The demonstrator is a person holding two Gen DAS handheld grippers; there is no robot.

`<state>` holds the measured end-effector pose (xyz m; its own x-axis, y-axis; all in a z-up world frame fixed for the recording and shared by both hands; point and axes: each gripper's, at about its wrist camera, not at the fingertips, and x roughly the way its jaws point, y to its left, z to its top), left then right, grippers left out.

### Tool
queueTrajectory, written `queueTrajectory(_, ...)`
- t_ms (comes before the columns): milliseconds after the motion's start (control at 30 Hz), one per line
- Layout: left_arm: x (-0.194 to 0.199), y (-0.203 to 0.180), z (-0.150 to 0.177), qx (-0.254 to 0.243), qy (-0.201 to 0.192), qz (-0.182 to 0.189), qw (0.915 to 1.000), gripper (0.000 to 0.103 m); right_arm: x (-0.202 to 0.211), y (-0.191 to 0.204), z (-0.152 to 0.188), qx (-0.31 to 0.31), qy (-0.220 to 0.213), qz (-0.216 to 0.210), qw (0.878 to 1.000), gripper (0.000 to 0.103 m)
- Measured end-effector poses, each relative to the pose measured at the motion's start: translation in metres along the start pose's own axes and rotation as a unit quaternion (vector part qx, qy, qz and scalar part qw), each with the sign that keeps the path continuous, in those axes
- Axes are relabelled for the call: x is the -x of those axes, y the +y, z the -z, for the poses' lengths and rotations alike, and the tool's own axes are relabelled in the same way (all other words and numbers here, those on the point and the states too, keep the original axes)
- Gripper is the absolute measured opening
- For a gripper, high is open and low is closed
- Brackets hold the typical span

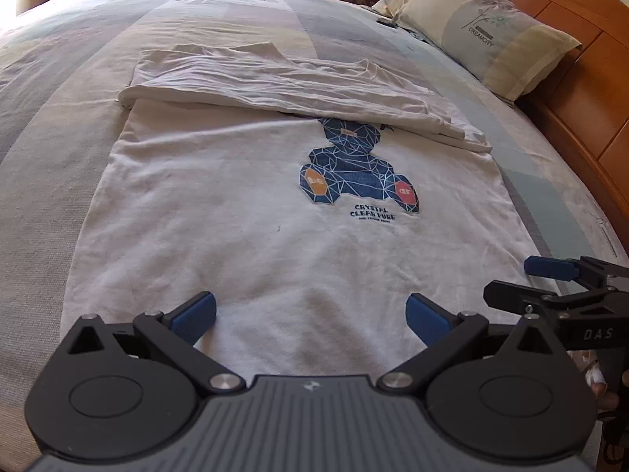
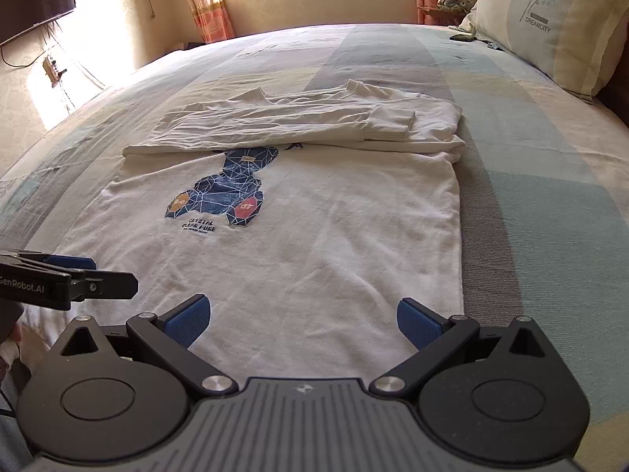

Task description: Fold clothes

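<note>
A white sweatshirt lies flat on the bed, front side up, with a blue faceted bear print and small dark lettering beneath it. Both long sleeves are folded across the chest at the far end, their ribbed cuffs lying toward the right in the right wrist view, and they cover the top of the bear. The hem end of the garment sits directly ahead of and beneath both tools. The left gripper hovers over the near left part of the hem with its blue pads spread wide and nothing between them. The right gripper is likewise spread wide and empty over the near right part of the hem, with the garment's right edge just beyond its right-hand pad. The two tools are side by side, each showing at the edge of the other's view. Farther out, the bedspread is striped in pale grey, blue and cream; a pillow rests against the wooden headboard to the far right, and orange curtains flank a window straight ahead.
</note>
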<state>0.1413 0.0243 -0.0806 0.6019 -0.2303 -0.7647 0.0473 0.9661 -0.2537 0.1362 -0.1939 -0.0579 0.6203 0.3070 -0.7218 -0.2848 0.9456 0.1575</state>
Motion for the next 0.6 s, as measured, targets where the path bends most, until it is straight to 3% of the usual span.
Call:
queueTrajectory(233, 0.005, 0.013, -0.005, 0.02, -0.027, -0.005, 0.9994, 0.102, -0.002, -0.003, 0.021, 0.043, 0.0, 0.037, 0.998, 0.103)
queueTrajectory(333, 0.007, 0.017, -0.007, 0.027, -0.039, -0.01, 0.9988, 0.102, 0.003, -0.008, 0.012, 0.04, 0.006, 0.06, 0.997, 0.103)
queueTrajectory(467, 0.01, 0.024, -0.011, 0.037, -0.055, -0.018, 0.9976, 0.102, -0.002, -0.007, -0.022, 0.076, -0.029, 0.068, 0.994, 0.103)
queueTrajectory(600, 0.012, 0.03, -0.014, 0.047, -0.072, -0.025, 0.996, 0.102, -0.037, -0.01, -0.069, 0.088, -0.05, 0.064, 0.993, 0.103)
